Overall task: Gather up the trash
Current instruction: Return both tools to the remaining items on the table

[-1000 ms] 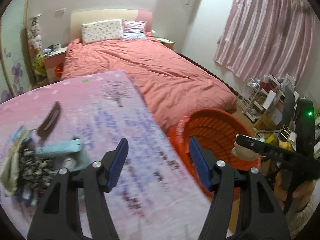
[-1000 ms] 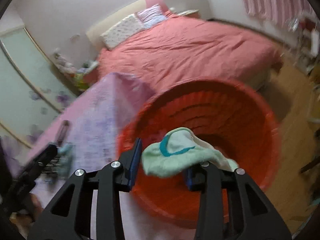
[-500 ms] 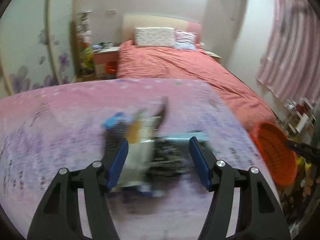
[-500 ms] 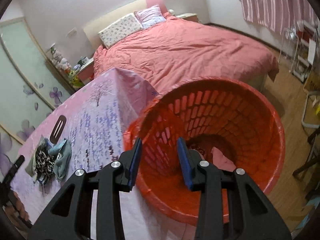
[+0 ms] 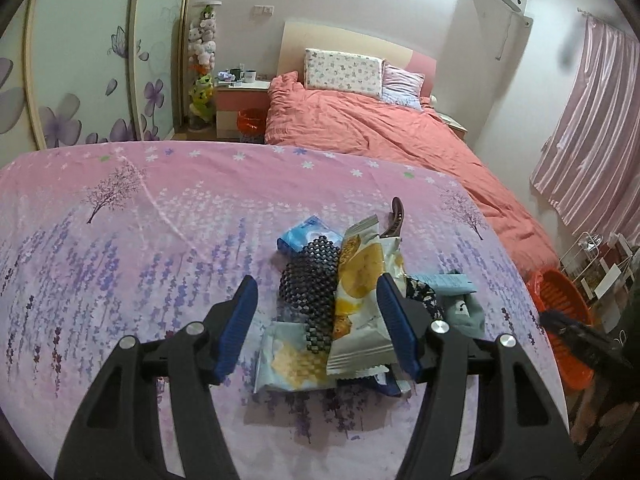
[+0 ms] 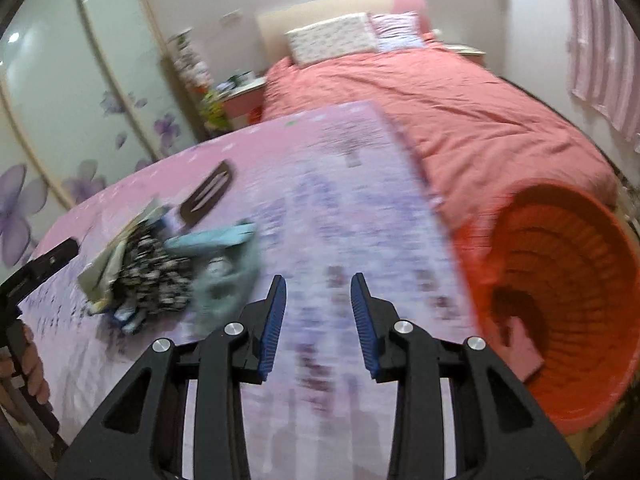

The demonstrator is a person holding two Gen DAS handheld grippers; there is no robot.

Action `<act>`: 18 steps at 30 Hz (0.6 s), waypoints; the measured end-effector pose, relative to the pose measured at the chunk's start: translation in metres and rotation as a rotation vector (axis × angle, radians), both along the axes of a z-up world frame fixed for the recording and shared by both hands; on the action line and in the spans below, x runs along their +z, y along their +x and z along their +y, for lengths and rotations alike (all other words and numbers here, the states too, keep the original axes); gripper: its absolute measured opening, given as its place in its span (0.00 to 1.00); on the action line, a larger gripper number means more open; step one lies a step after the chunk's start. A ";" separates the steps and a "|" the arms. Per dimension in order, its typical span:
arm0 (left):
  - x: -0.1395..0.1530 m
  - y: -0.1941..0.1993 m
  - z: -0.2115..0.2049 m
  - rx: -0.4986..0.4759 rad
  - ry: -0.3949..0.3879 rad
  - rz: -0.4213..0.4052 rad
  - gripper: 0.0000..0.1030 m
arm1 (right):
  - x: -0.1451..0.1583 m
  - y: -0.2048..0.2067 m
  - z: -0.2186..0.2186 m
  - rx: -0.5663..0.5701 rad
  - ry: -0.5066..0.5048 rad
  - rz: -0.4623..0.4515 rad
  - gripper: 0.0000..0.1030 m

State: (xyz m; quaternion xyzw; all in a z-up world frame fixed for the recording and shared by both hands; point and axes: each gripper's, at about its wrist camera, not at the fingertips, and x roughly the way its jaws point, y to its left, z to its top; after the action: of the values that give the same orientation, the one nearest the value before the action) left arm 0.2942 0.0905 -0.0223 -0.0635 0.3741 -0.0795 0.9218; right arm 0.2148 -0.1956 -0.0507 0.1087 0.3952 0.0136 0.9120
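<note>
As it lies, the snack wrapper runs lengthwise away from camera.

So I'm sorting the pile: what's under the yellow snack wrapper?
The yellow snack wrapper lies over a black mesh piece and another wrapper. Anything beneath its middle is covered.

A heap of trash lies on the bench: two snack packets overlap a mesh piece, with a pouch behind them and a box to their right. A flat case lies behind the heap, just apart from it. The left hand-held gripper hangs over the heap, the packets between its open jaws. Beyond the bench stands the bed — pillows at its head, a nightstand to its left. The basket sits at the bench's right edge, before the bed — something flat lies in it. The right hand-held gripper is over bare bench between heap and basket, jaws closing on nothing.
</note>
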 end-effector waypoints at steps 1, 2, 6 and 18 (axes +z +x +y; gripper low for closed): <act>-0.001 0.000 0.000 0.001 0.000 0.000 0.59 | -0.003 0.007 0.011 0.020 0.003 0.003 0.33; -0.001 0.000 0.001 0.001 -0.002 0.001 0.59 | -0.004 0.011 0.017 0.029 0.002 0.006 0.33; 0.001 -0.003 0.014 0.022 -0.004 -0.002 0.59 | -0.020 0.035 0.047 0.070 0.003 0.056 0.33; -0.006 -0.006 0.010 -0.013 -0.046 0.010 0.53 | -0.034 0.014 0.032 0.004 -0.180 0.051 0.07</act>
State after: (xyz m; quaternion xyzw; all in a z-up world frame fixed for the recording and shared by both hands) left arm 0.2877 0.1002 -0.0287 -0.0829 0.3774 -0.0937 0.9176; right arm 0.2288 -0.1631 -0.0843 0.0258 0.4180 -0.0230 0.9078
